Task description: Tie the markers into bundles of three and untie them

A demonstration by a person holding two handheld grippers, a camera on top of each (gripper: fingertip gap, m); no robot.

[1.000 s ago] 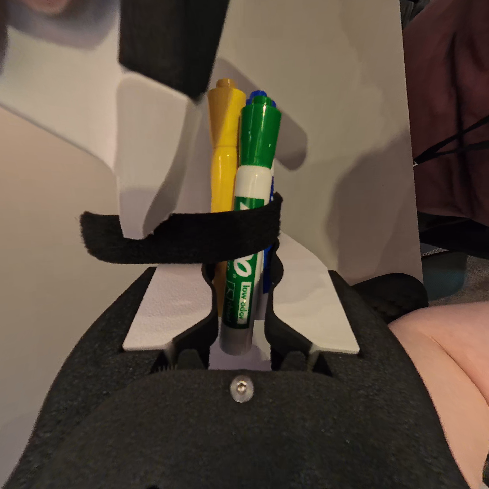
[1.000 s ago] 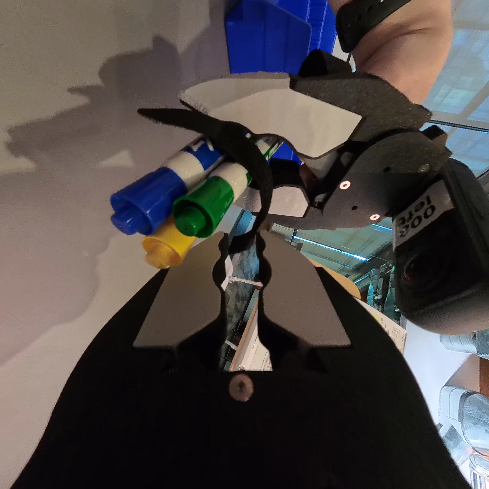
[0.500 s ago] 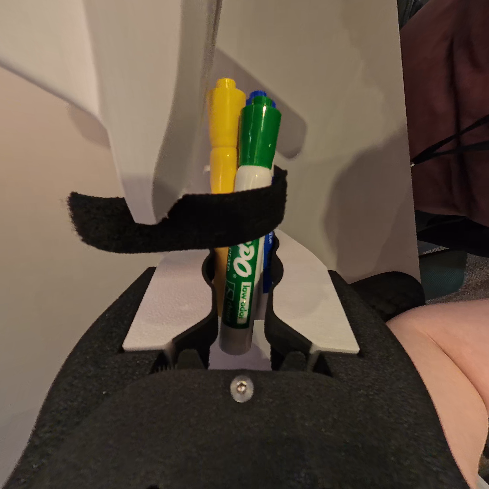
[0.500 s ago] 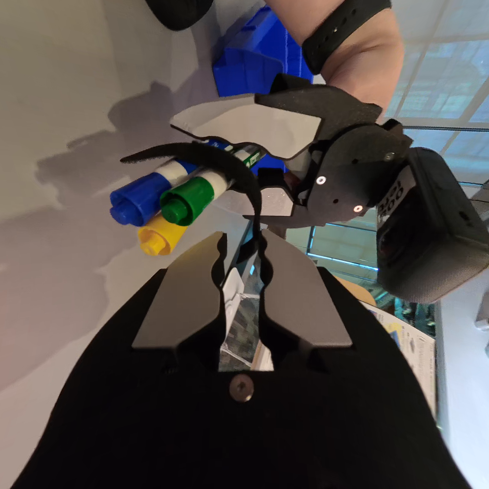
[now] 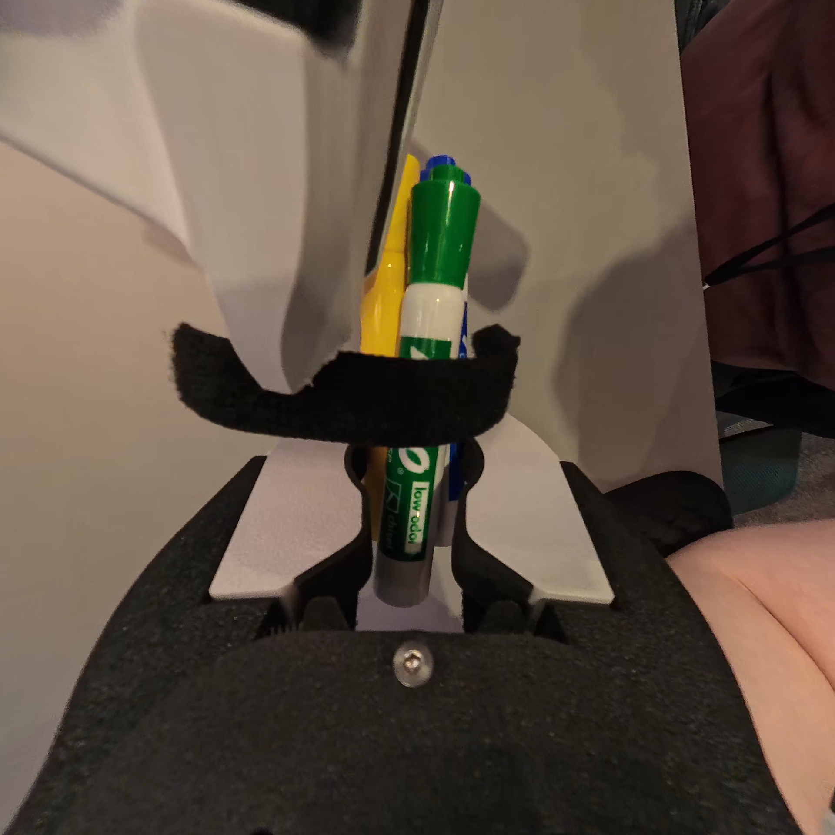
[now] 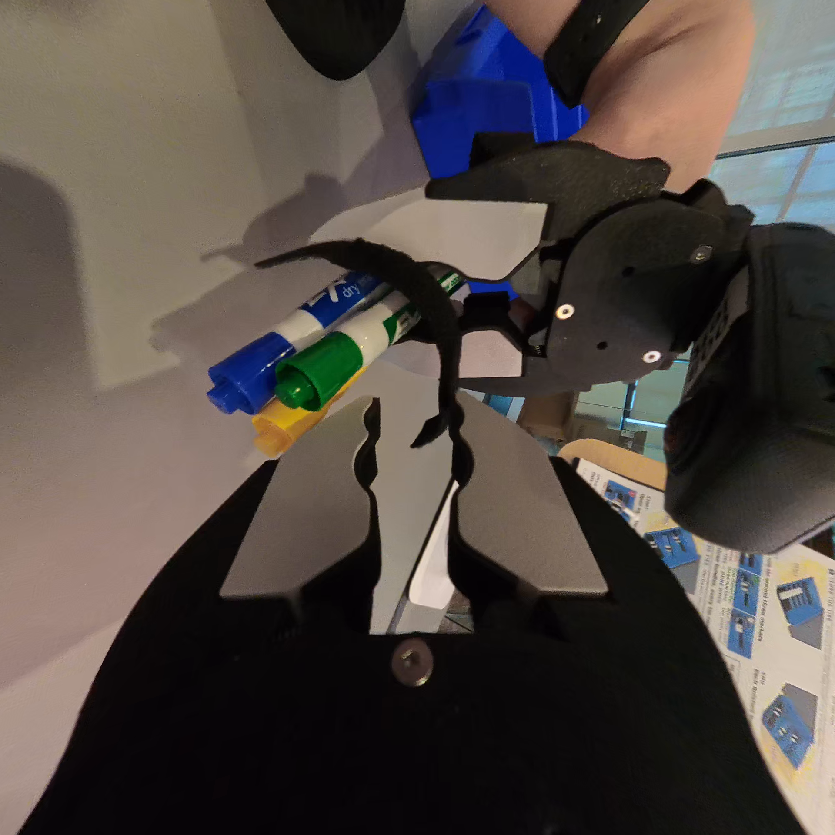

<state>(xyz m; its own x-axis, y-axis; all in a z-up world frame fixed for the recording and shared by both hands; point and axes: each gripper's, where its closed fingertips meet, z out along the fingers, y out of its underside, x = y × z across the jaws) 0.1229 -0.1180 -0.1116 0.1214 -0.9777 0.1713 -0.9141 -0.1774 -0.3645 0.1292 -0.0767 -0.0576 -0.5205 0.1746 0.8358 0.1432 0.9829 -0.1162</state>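
Note:
My left gripper [image 5: 413, 452] is shut on three markers held side by side: green [image 5: 440, 244], yellow [image 5: 388, 289] and blue [image 5: 445, 162]. A black hook-and-loop strap [image 5: 352, 402] loops loosely around them just beyond the fingertips. In the right wrist view the markers [image 6: 325, 366] stick out of the left gripper [image 6: 384, 293] toward the lower left, above the white table [image 6: 113, 180]. The strap [image 6: 433, 307] curves down to my right gripper [image 6: 413, 402]. Its jaws stand slightly apart, and the strap's tail rests against the right finger [image 6: 506, 488]. That gripper's pale finger [image 5: 280, 226] fills the upper left of the left wrist view.
A blue bin [image 6: 474, 104] stands on the table behind the left gripper. A printed instruction sheet [image 6: 745, 610] lies at the right. A forearm with a black wristband [image 6: 587, 45] holds the left gripper. A dark rounded object [image 6: 334, 31] sits at the top. Some 7 cm of space lies between my two pairs of fingers. Between my left fingertips and the dark rounded object [image 6: 334, 31] there is roughly 15 cm.
The right gripper's jaws have parted a little, and the strap end now lies only against one finger. The strap loop has slid lower on the markers and hangs looser.

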